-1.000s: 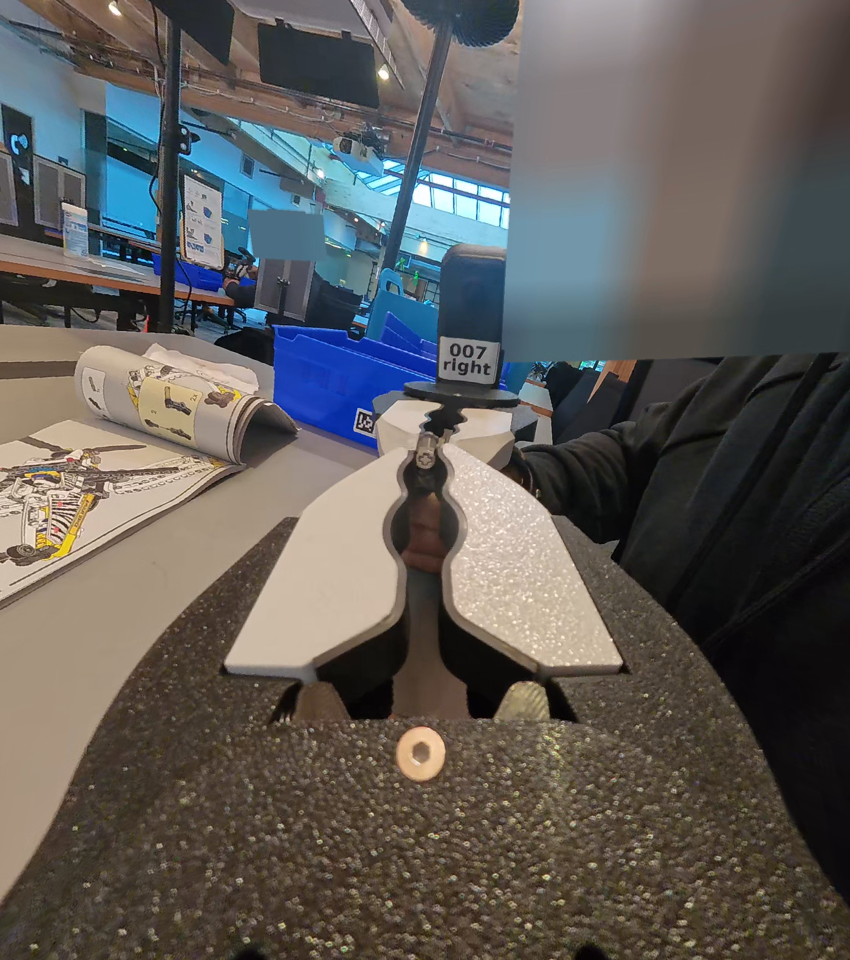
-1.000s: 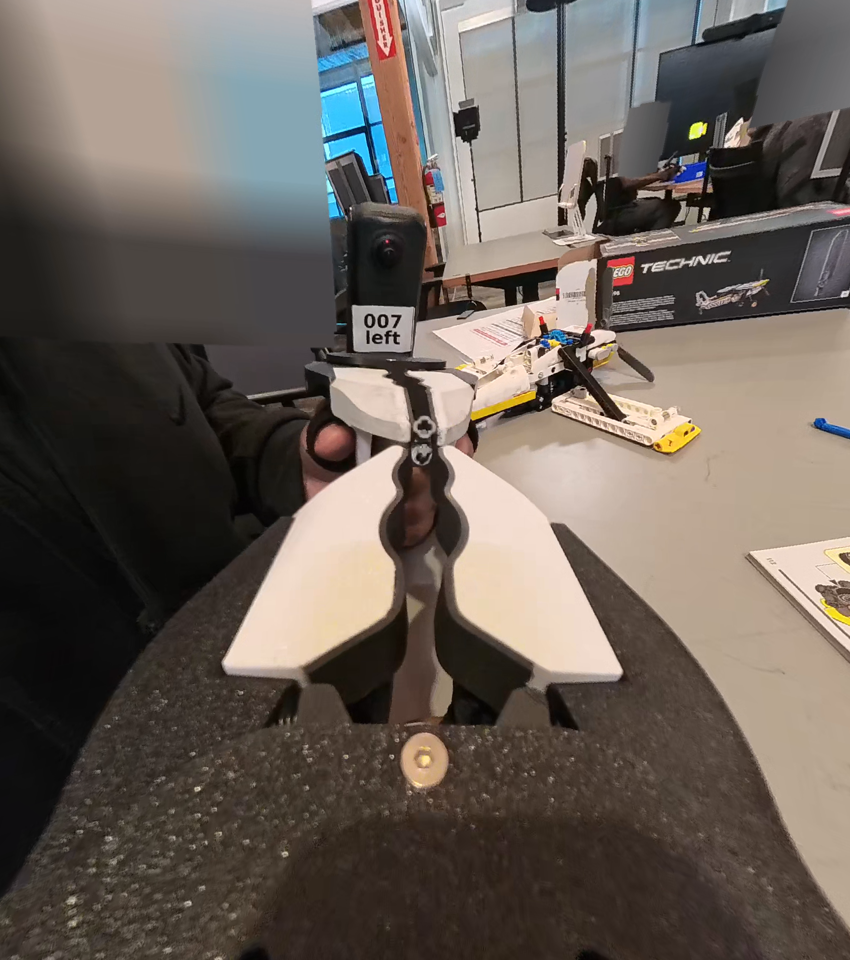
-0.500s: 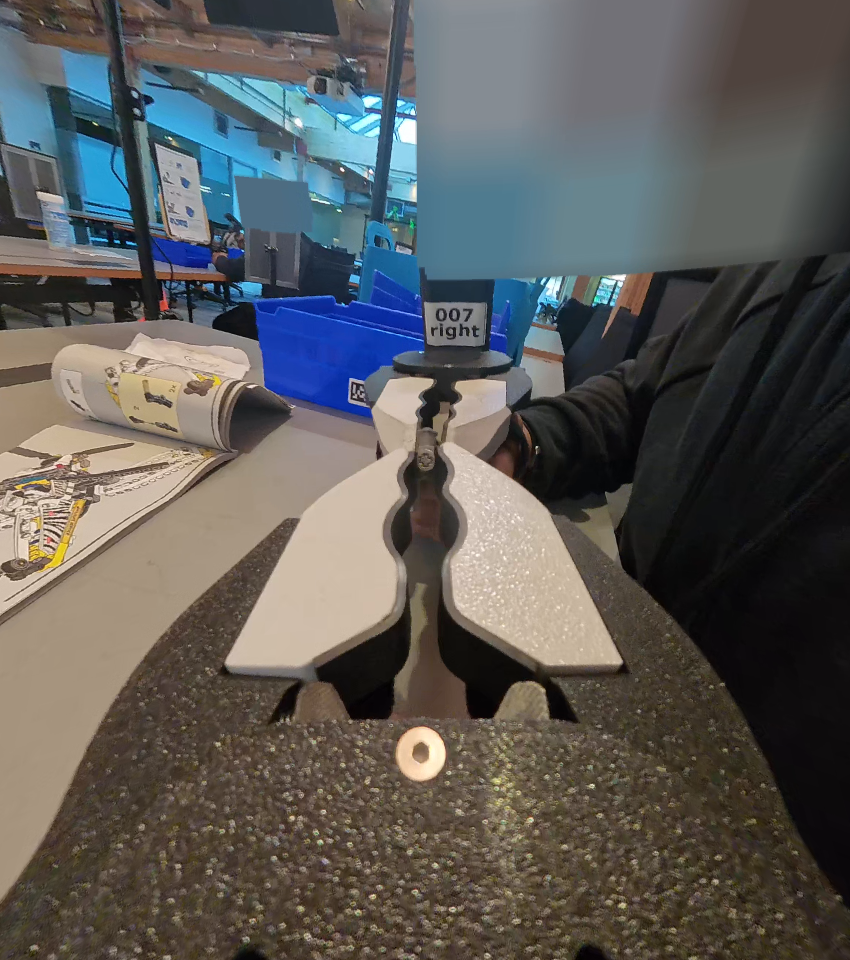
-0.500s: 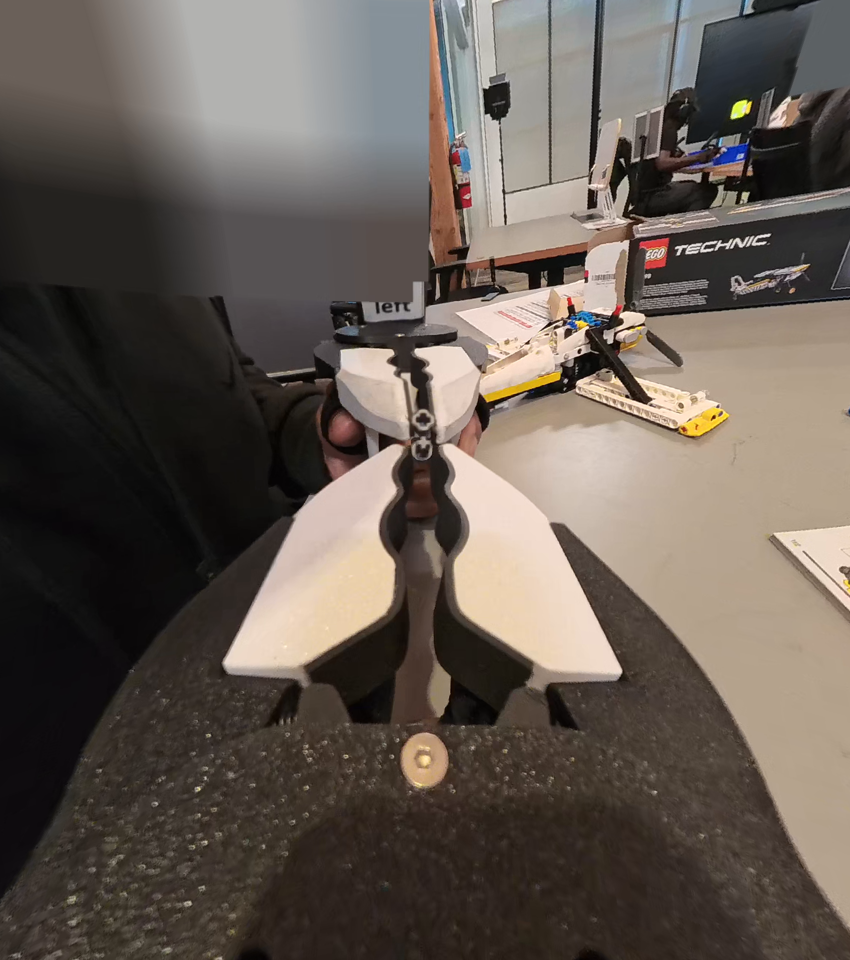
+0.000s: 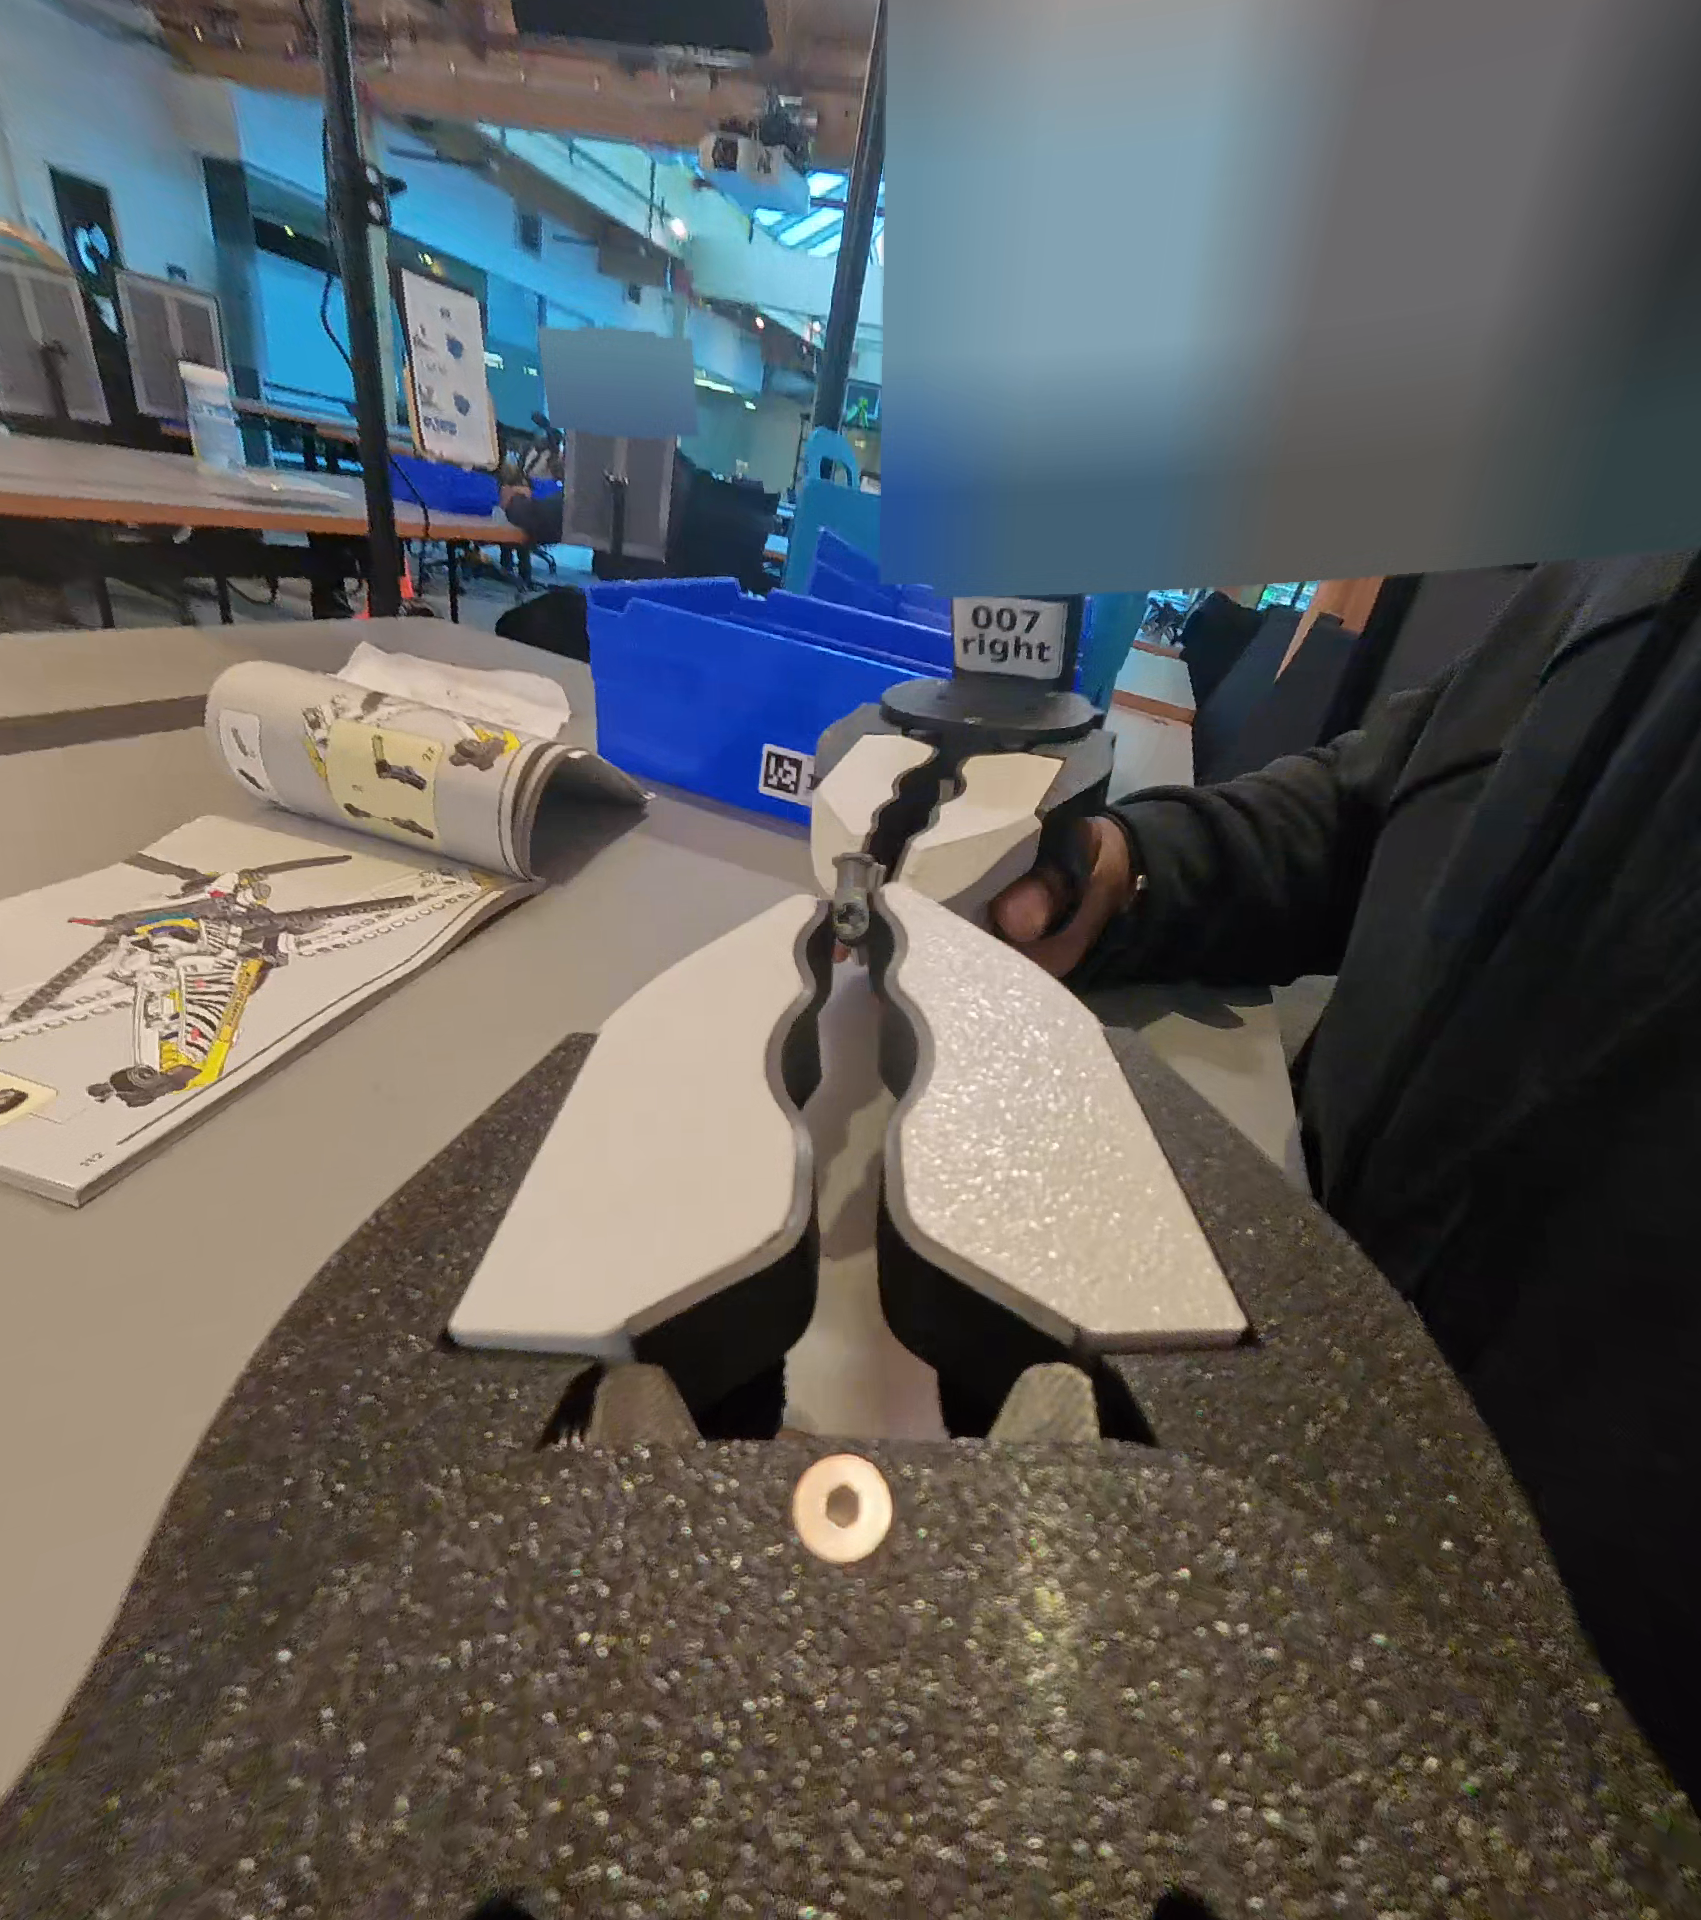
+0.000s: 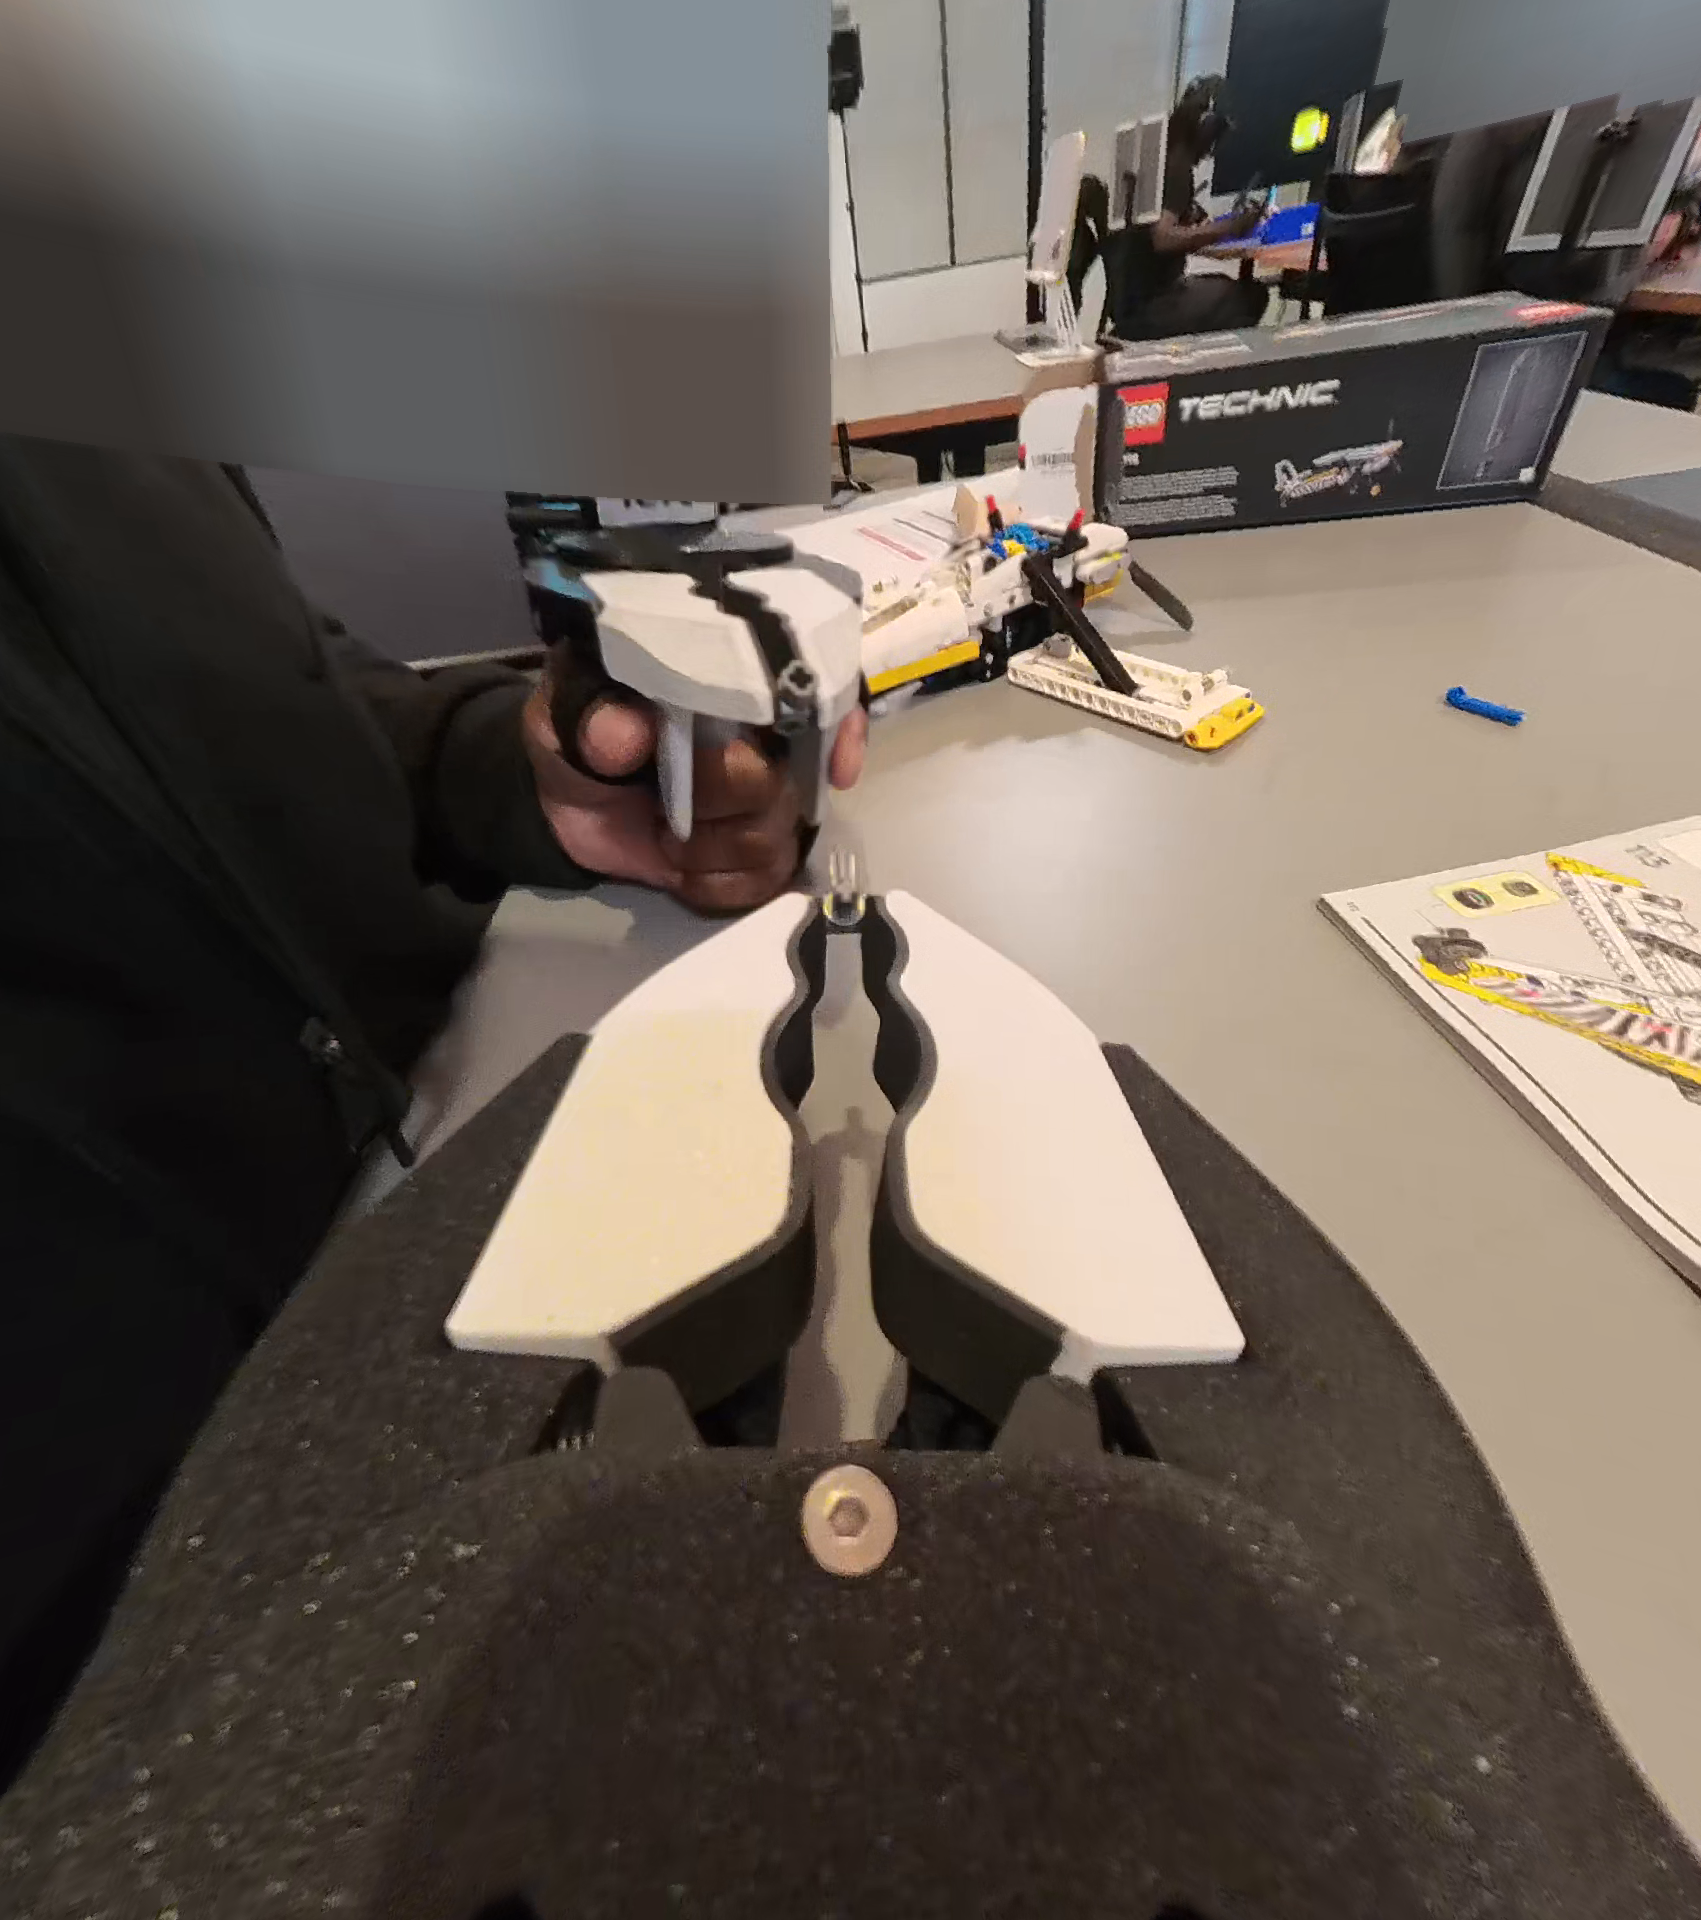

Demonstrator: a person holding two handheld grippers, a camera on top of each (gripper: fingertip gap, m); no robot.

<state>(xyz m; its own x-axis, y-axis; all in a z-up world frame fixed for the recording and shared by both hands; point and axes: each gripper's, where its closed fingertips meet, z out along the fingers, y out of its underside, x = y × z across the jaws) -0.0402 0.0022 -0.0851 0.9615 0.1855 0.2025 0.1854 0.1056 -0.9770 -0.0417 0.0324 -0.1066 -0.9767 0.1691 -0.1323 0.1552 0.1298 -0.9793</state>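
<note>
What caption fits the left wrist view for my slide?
Left gripper pinching a small grey connector pin, right gripper facing it.

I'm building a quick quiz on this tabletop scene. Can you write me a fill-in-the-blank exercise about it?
1. The open instruction booklet lies on the ___ table.
2. The fingers of the left gripper pinch a small ___ toy connector piece.
3. Behind the white-and-yellow toy brick aeroplane stands a long dark cardboard ___.
4. The plastic bin beyond the table edge is ___.

Missing words: grey; grey; box; blue
</note>
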